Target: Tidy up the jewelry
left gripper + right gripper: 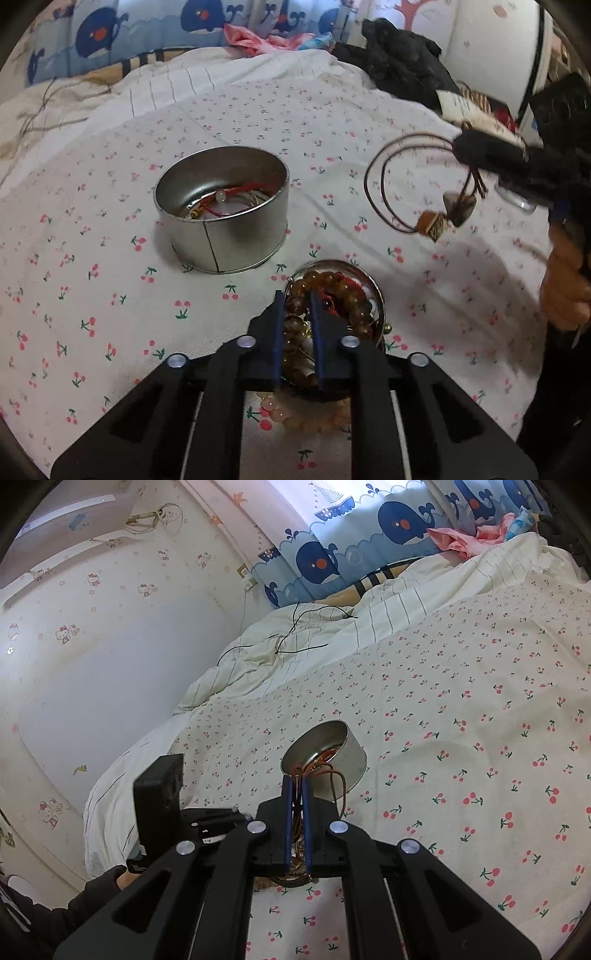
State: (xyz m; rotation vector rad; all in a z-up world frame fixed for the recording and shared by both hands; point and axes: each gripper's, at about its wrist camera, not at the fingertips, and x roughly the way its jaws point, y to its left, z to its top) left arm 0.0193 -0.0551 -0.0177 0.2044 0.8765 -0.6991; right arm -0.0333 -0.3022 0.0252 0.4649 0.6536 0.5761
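A round metal tin (221,210) stands on the cherry-print bedsheet and holds red cords and thin bracelets; it also shows in the right wrist view (332,753). My right gripper (297,779) is shut on a brown cord necklace (384,184) with wooden pendants (436,223) and holds it in the air to the right of the tin. My left gripper (297,295) hovers over a small glass dish (369,280) of amber bead bracelets (325,280). Its jaws stand narrowly apart with beads seen between them; a grip is not clear.
A pink bead bracelet (295,417) lies on the sheet under the left gripper. Black clothing (399,59) is piled at the back right. A striped quilt (295,642) with a black cable and a whale-print curtain (351,542) lie beyond.
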